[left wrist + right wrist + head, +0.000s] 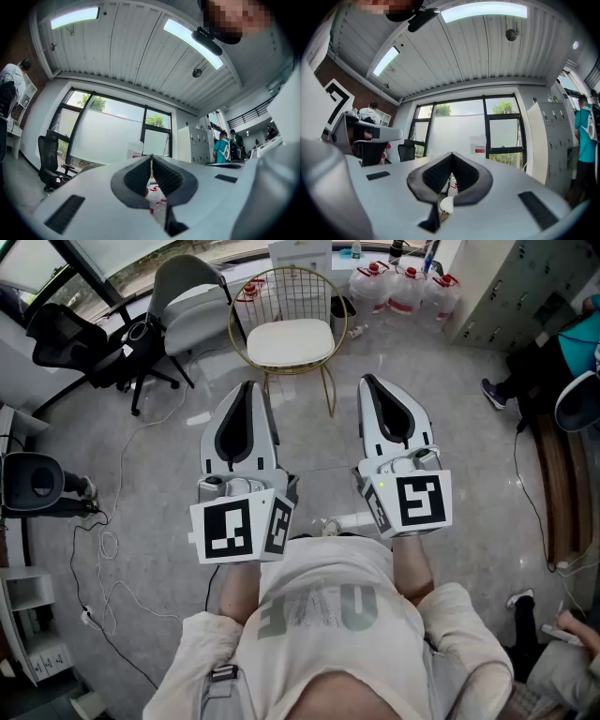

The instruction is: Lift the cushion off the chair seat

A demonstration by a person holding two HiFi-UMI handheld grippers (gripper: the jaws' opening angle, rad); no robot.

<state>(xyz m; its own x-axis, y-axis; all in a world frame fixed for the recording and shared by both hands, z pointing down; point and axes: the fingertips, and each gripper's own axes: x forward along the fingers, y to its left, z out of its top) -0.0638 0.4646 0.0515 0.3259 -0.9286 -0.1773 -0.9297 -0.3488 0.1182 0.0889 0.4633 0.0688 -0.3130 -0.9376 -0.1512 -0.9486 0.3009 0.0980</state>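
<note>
Grippers clenched and empty, short of the chair.
We hold the left gripper [250, 388] and the right gripper [367, 381] side by side. On each, the jaws are pressed together at the tips with nothing between them. The white square cushion [289, 341] lies flat on the seat of the gold wire-frame chair [281, 285], ahead of both grippers, between their lines and well apart from the tips. A grey shell chair [192, 315] stands ahead and to the left of the left gripper.
</note>
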